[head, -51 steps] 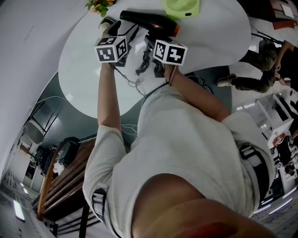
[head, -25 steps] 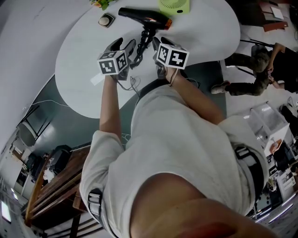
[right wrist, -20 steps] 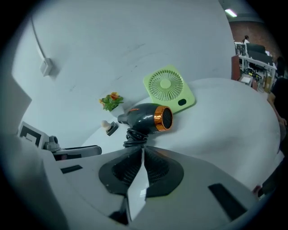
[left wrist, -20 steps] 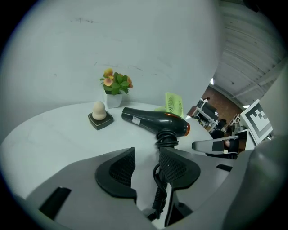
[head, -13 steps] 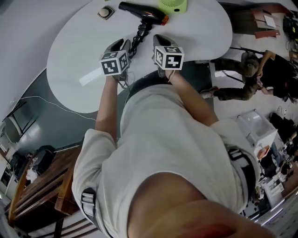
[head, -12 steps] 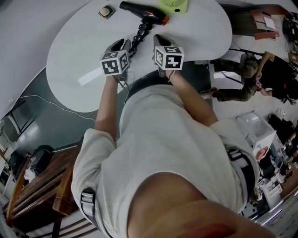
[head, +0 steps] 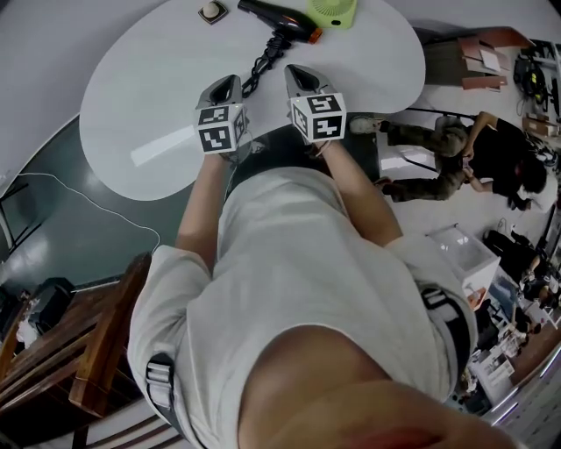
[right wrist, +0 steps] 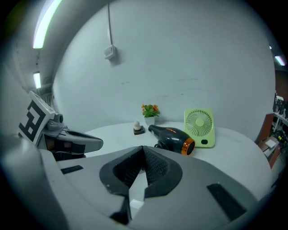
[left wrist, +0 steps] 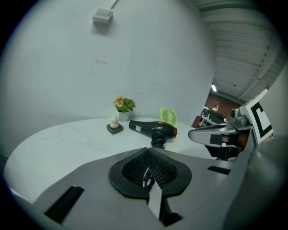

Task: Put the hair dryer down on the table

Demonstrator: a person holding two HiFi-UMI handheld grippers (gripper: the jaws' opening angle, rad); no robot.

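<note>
A: Table?
B: White, rounded top. Both grippers hang over its near edge, side by side.
A: Jaws?
B: Left gripper: jaws fully together, nothing between the pads. Right gripper: same, closed on nothing.
A: Hair dryer?
B: Hair dryer lies on its side on the table, at 12 o'clock from the grippers, near the far edge and well apart from both. Black body, with the orange-ringed end pointing to about 4 o'clock in the head view. Its coiled black cord runs toward 6 o'clock, into the gap between the grippers.
A: Anything around it?
B: Green fan stands upright just beside the dryer, at its 1 o'clock. Small potted plant sits behind the dryer by the wall. A pale knob on a dark square base sits at the dryer's 9 o'clock, apart from it.
</note>
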